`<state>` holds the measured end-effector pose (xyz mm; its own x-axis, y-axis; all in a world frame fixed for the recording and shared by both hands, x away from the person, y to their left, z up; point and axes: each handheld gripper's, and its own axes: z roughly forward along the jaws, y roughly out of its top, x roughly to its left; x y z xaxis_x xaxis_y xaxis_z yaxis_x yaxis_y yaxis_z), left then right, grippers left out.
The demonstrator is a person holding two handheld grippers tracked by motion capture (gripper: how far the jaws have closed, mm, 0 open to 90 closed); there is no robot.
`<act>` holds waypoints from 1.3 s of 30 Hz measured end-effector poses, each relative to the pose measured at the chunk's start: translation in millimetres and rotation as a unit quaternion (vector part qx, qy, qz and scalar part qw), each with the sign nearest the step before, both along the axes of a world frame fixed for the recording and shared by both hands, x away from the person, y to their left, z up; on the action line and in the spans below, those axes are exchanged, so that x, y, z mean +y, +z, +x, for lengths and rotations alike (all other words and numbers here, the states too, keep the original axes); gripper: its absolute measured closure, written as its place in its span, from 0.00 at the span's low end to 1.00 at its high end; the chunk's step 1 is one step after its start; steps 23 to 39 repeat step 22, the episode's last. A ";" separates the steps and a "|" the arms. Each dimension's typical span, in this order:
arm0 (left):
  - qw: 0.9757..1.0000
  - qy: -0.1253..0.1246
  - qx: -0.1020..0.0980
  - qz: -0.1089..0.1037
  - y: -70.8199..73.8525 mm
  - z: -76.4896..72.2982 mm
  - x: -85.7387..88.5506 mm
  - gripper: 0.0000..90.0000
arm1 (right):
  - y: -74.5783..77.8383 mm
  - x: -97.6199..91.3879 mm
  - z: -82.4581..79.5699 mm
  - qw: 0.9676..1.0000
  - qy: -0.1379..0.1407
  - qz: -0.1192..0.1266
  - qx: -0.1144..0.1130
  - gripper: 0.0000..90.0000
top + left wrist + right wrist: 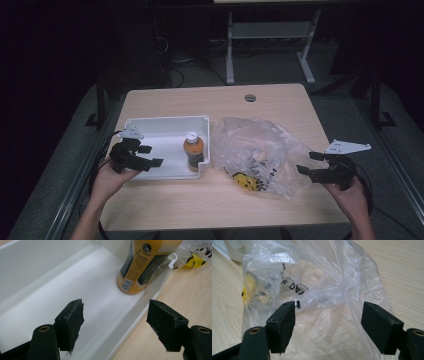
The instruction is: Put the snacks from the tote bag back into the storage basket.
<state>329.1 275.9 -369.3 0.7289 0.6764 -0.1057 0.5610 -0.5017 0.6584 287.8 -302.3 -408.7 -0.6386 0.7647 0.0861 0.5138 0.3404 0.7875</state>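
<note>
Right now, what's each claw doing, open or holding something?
Left claw: open, holding nothing, over the white tray.
Right claw: open, holding nothing, facing the plastic bag.

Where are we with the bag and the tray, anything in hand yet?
Looks done: one orange bottle stands upright in the white tray. In hand: nothing; the left hand-held gripper is open over the tray's near edge, and the right hand-held gripper is open at the plastic bag. Left: the bag lies on the table, a yellow item inside.
</note>
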 end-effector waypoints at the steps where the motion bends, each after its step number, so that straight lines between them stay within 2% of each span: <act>1: 1.000 0.002 0.000 -0.001 -1.2 -1.3 0.1 0.32 | 0.0 -0.2 -0.2 1.000 -0.001 0.000 0.000 0.30; 3: 1.000 0.001 -0.002 0.004 -2.6 -2.9 0.7 0.32 | -0.7 -0.9 -0.6 1.000 -0.001 0.000 0.000 0.30; 10: 1.000 0.000 -0.008 0.004 -7.3 -9.2 2.1 0.31 | -1.3 -2.8 -3.4 1.000 -0.002 0.001 0.001 0.30; 13: 1.000 -0.003 -0.003 0.000 -10.4 -10.6 4.8 0.31 | -1.4 -3.3 -4.6 1.000 -0.001 -0.001 -0.002 0.30; 16: 1.000 0.004 -0.002 -0.004 -14.5 -11.9 7.6 0.31 | -0.8 -3.8 -6.2 1.000 -0.004 0.000 -0.002 0.30; 21: 1.000 0.009 -0.007 -0.007 -19.4 -15.4 9.2 0.31 | -1.0 -4.3 -8.5 1.000 -0.004 -0.001 -0.004 0.29; 39: 1.000 0.008 -0.008 -0.006 -19.8 -16.0 9.2 0.31 | -0.9 -3.9 -8.8 1.000 -0.005 0.001 -0.004 0.29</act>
